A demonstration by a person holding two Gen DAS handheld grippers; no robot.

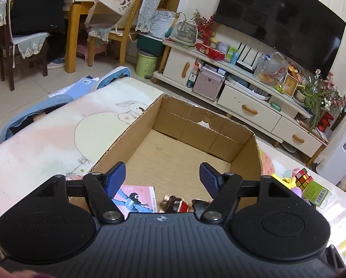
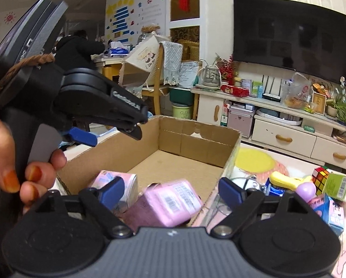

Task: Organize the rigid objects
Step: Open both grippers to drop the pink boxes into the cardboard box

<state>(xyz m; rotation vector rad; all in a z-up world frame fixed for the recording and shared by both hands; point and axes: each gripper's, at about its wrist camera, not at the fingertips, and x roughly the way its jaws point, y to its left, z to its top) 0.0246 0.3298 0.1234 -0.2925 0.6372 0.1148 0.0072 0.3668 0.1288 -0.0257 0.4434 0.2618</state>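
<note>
Pink carton (image 2: pixel 173 202) lying tilted in cardboard box's (image 2: pixel 196 136) near corner beneath empty, wide-open right gripper (image 2: pixel 171 191); likely light, stiff, crushable, best pinched across flat faces.

An open brown cardboard box (image 2: pixel 196 139) fills the frame's centre, mostly bare inside. At its near end lie a pink carton (image 2: pixel 173 202) tilted on its side, another pink box (image 2: pixel 117 185) to its left, and a small figurine (image 1: pixel 177 205). At lower right, outside it, sit a Rubik's cube (image 2: pixel 320 178), a green carton (image 2: pixel 340 185) and a yellow toy (image 2: pixel 286 180).
</note>
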